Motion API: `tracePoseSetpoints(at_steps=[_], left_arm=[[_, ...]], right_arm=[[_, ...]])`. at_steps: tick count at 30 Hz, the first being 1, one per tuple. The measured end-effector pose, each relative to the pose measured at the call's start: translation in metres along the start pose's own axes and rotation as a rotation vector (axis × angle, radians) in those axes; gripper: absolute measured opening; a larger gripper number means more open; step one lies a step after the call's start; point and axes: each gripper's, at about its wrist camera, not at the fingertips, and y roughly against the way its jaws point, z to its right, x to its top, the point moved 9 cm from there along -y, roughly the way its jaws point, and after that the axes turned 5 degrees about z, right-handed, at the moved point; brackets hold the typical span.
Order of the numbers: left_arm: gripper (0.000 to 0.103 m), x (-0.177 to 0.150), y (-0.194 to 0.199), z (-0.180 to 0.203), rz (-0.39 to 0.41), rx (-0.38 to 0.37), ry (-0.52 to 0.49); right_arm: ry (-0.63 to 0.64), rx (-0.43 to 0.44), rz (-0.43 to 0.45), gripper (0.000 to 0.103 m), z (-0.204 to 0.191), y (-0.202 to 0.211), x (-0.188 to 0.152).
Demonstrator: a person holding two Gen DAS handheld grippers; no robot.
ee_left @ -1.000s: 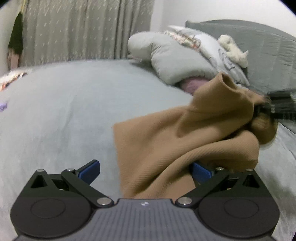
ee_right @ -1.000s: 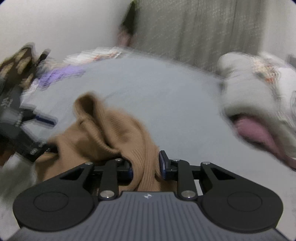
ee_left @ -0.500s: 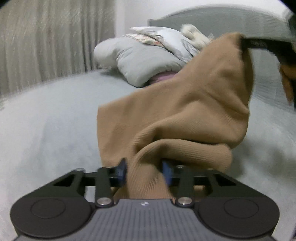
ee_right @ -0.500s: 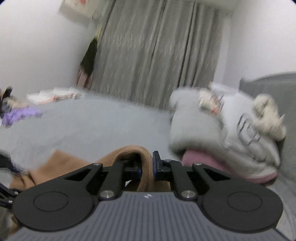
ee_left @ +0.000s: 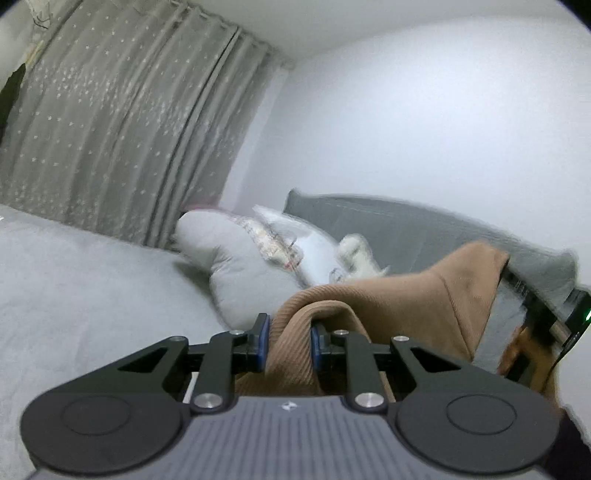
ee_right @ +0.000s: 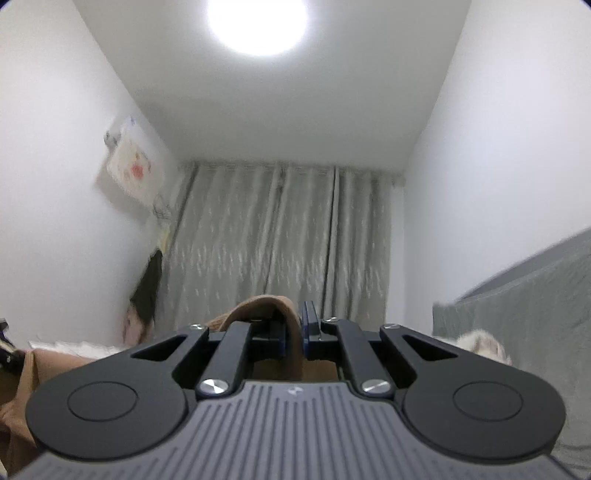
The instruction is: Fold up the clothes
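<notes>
A tan ribbed-knit garment (ee_left: 402, 310) hangs lifted clear of the grey-covered bed (ee_left: 85, 291), pinched at two points: the left hand-held gripper (ee_left: 287, 341) is clamped on a bunched fold, the right hand-held gripper (ee_right: 293, 334) on another edge. A second ago the cloth lay partly on the bed with the left jaws spread wide; both cameras have since tilted up toward the grey star-patterned curtain (ee_right: 280, 243) and the ceiling light (ee_right: 258, 22). That suggests the garment is being raised to shake it flat before folding. No legible writing or brand is visible.
</notes>
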Motion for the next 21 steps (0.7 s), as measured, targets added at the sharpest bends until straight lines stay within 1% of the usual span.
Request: tracePoseSetpoints(at_steps=[3, 5, 7, 9, 10, 12, 13, 14, 15, 16, 17, 19, 20, 21], left_arm=[[0.022, 0.031, 0.021, 0.018, 0.048, -0.023, -0.042], [0.022, 0.054, 0.036, 0.033, 0.089, -0.038, -0.063], [0.022, 0.082, 0.061, 0.059, 0.145, -0.069, -0.102], [0.023, 0.098, 0.077, 0.079, 0.172, -0.1, -0.13], [0.025, 0.107, 0.082, 0.093, 0.182, -0.128, -0.142], [0.031, 0.115, 0.084, 0.107, 0.175, -0.157, -0.151], [0.038, 0.115, 0.079, 0.111, 0.163, -0.151, -0.174], [0.042, 0.113, 0.068, 0.113, 0.144, -0.136, -0.208], [0.043, 0.107, 0.051, 0.11, 0.111, -0.115, -0.225], [0.043, 0.099, 0.029, 0.102, 0.061, -0.089, -0.223], [0.043, 0.088, 0.004, 0.088, 0.009, -0.046, -0.217], [0.043, 0.063, -0.057, 0.045, -0.105, 0.095, -0.195], [0.043, 0.045, -0.086, 0.019, -0.167, 0.172, -0.189], [0.043, 0.02, -0.112, -0.013, -0.237, 0.261, -0.193]], right_arm=[[0.013, 0.001, 0.054, 0.009, -0.001, 0.005, 0.024], [-0.005, -0.001, 0.105, 0.009, 0.0, 0.011, 0.047], [-0.028, -0.01, 0.176, 0.009, 0.003, 0.025, 0.075], [-0.041, -0.023, 0.22, 0.009, 0.007, 0.036, 0.096], [-0.05, -0.031, 0.243, 0.009, 0.01, 0.042, 0.107], [-0.09, -0.035, 0.255, 0.009, 0.019, 0.047, 0.119], [-0.122, -0.032, 0.249, 0.009, 0.024, 0.048, 0.123], [-0.159, -0.037, 0.218, 0.009, 0.031, 0.042, 0.119], [-0.168, -0.048, 0.193, 0.009, 0.034, 0.038, 0.115], [-0.16, -0.088, 0.106, 0.009, 0.039, 0.018, 0.092], [-0.159, -0.095, 0.087, 0.009, 0.038, 0.015, 0.088], [-0.168, -0.13, -0.087, 0.009, 0.048, -0.02, 0.019], [-0.172, -0.148, -0.178, 0.009, 0.054, -0.037, -0.017], [-0.176, -0.166, -0.269, 0.009, 0.059, -0.053, -0.053]])
